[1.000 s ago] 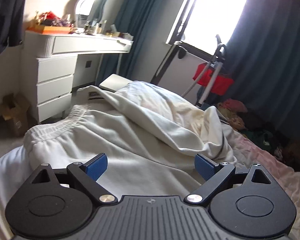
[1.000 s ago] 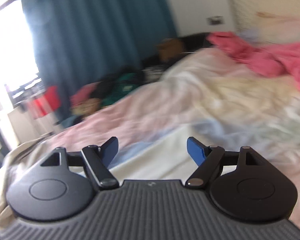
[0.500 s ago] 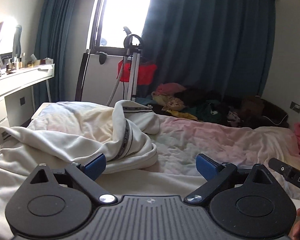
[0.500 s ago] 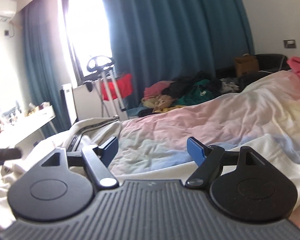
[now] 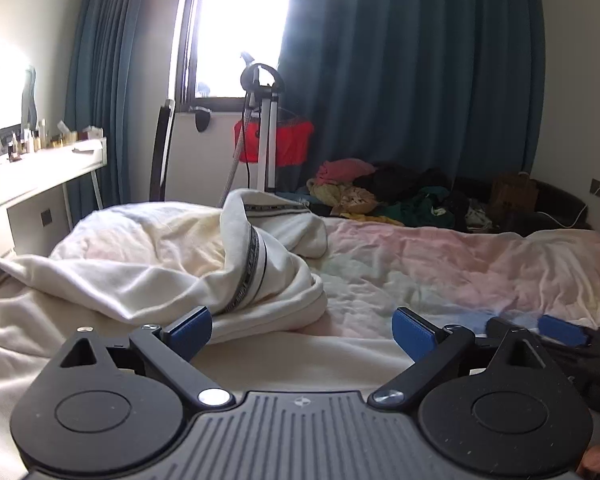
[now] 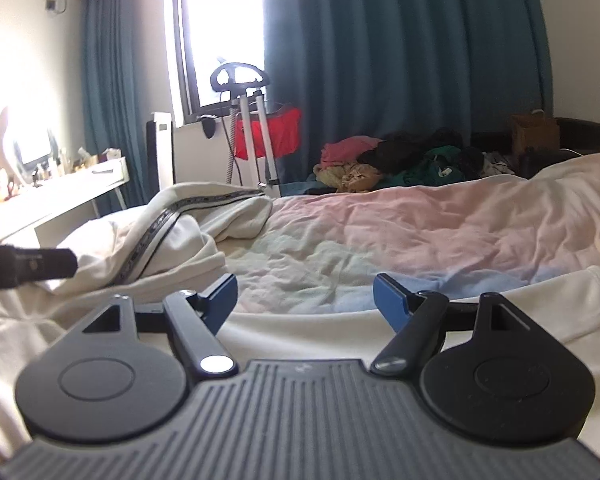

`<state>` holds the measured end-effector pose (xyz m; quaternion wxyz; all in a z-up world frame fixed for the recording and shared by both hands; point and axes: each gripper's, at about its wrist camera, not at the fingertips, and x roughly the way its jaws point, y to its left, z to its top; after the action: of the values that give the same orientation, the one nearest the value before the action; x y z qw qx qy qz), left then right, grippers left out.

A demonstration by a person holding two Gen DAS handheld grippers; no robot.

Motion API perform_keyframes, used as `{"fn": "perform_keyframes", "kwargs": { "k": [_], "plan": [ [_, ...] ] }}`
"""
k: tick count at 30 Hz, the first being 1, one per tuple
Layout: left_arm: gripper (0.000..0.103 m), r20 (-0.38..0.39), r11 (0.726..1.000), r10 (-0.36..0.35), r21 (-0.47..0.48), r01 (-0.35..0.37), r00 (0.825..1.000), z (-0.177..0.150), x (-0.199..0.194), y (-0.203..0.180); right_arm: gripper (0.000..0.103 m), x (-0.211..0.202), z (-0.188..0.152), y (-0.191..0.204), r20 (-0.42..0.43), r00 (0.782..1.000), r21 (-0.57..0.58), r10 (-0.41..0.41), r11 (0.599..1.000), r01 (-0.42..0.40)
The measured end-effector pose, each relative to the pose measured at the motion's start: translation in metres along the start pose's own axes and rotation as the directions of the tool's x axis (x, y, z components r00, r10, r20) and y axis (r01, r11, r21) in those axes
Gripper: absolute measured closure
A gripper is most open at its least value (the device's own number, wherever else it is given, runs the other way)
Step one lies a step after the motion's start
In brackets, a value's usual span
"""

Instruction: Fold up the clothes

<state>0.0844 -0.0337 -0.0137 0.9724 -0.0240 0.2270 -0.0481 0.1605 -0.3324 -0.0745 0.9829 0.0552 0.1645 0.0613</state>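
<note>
Two tools hover low over the bed with nothing between their blue pads: the left tool stands with its jaws apart, and so does the right tool, neither touching cloth. To do this step well, I would judge, each should come down on a flat outer edge of the cream-white fleece garment with a dark patterned stripe, pinching a single layer at matching points so that it can be pulled smooth before any fold (a grab into the bunched middle would only carry the wrinkles along). Most of that garment is heaped ahead and to the left of the left tool, its striped fold just beyond the left pad, while a flat cream panel runs under both tools. Ahead of the right tool lies the pastel pink-and-blue rumpled bed sheet, the heap well off to its left.
</note>
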Motion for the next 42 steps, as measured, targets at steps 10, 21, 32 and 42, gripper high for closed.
{"fn": "perform_keyframes", "kwargs": {
  "k": [10,21,32,42],
  "plan": [
    [0.004,0.032,0.996,-0.075,-0.036,0.076,0.997,0.003,-0.046,0.036,0.043,0.092,-0.010,-0.017,-0.158,0.979,0.295,0.127,0.952,-0.076],
    [0.004,-0.019,0.990,-0.044,-0.137,0.041,0.999,-0.008,-0.011,0.083,0.044,0.325,0.043,0.036,-0.195,0.894,0.629,0.404,0.750,-0.202],
    [0.002,-0.014,0.989,-0.050,-0.139,0.048,0.999,-0.028,0.030,0.102,0.085,0.400,0.046,0.038,-0.122,0.953,0.670,0.277,0.731,-0.127],
    [0.002,-0.078,0.983,-0.075,-0.171,0.061,0.994,-0.035,0.039,0.101,0.093,0.285,0.146,-0.049,-0.017,0.987,0.468,-0.161,0.871,0.150]
  ]
}}
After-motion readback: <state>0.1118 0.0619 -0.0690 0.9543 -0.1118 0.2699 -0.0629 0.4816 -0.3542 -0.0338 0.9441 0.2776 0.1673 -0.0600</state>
